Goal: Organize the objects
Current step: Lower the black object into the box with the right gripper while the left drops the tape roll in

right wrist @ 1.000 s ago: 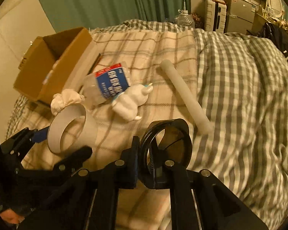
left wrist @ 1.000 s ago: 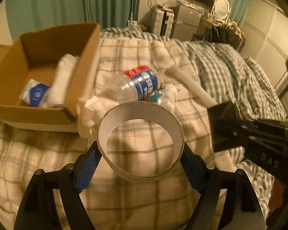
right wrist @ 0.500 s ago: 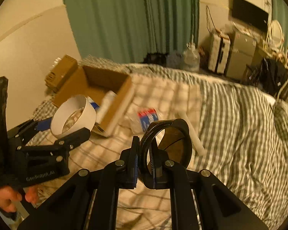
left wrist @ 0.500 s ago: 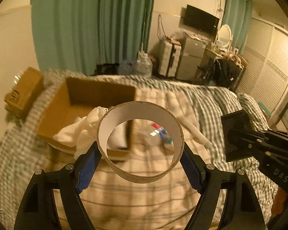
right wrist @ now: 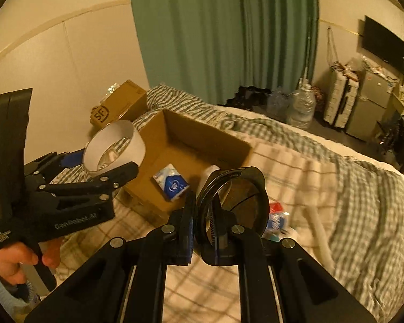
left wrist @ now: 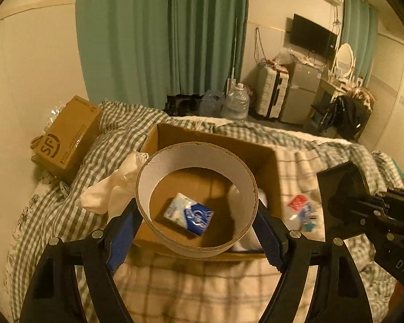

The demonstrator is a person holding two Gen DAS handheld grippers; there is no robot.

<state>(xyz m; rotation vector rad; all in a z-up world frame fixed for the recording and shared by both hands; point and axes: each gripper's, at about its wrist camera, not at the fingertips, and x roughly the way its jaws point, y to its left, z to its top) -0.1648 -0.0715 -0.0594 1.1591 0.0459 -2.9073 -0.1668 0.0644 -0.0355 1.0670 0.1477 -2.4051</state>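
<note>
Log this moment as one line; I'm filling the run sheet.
left gripper: shut on white cardboard ring, over open brown cardboard box | right gripper: shut on black ring

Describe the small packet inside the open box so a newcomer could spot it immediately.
On the checked bed sits an open cardboard box. Lying on its brown floor is a small tissue packet, beside a white roll. It alone is blue and white with a round logo.
</note>
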